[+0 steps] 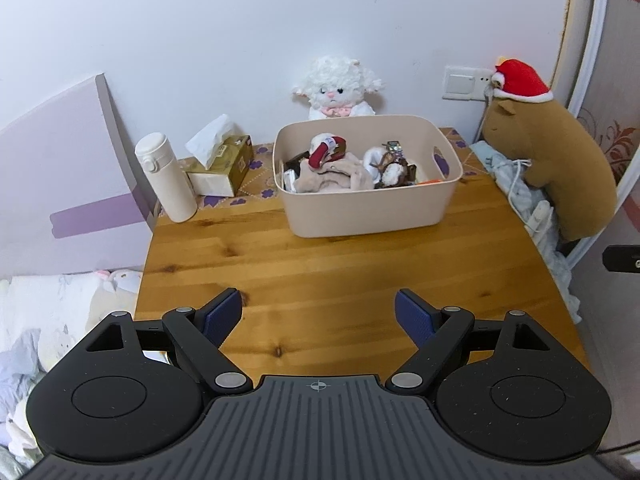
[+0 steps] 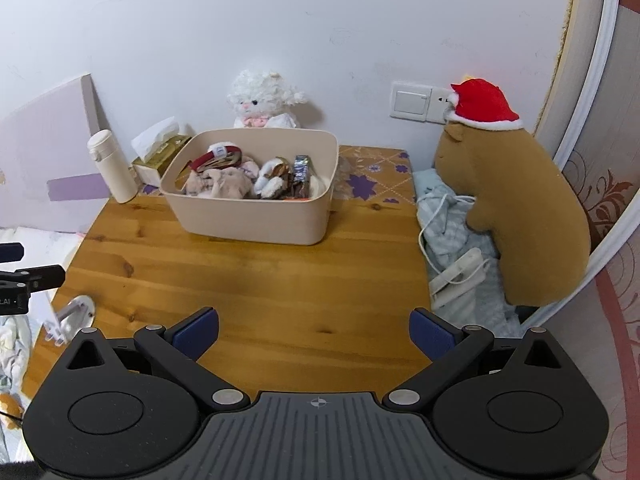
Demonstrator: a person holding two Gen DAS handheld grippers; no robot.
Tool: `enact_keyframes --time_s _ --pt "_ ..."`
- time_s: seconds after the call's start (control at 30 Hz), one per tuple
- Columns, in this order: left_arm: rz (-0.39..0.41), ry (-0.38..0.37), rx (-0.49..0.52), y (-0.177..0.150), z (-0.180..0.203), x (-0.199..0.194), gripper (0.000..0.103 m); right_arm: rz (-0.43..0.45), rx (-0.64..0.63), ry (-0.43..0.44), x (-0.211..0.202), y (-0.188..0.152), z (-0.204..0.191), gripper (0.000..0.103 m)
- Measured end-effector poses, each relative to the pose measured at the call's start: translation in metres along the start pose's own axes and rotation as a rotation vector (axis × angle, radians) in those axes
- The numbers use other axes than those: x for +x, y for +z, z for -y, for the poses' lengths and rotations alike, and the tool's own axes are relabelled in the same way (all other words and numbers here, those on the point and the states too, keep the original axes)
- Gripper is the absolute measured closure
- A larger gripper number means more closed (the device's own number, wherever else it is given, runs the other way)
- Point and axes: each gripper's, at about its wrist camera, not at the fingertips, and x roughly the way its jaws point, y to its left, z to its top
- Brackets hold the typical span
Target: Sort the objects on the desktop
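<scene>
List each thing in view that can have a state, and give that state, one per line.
Left tool: open, empty.
Right tool: open, empty.
Bin: upright, filled with small items.
Bottle: upright, lid closed.
Tissue box: open, tissue sticking out.
Capybara plush: upright, wearing a red hat.

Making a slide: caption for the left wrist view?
Open left gripper above wooden table, facing beige bin full of items.

Both my wrist views are evenly lit by soft indoor light and sharp at the centre. A broad dim shadow lies across the middle of the bench (image 1: 320, 264). Fisheye distortion bows the wall (image 1: 240, 20) and doorframe (image 2: 592, 80), and the corners darken to black.
</scene>
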Motion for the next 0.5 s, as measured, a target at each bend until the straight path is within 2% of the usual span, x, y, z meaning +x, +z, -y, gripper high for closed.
enact_keyframes --time_s 0.3,0.5 --pt "0.015 -0.024 -0.008 -0.024 0.004 -0.029 0.018 -0.025 0.006 0.035 -0.024 -0.02 -0.009 0.0" --pt "0.003 -0.027 -0.07 -0.037 -0.005 -0.035 0.018 -0.019 0.002 0.022 -0.036 -0.026 -0.007 0.0"
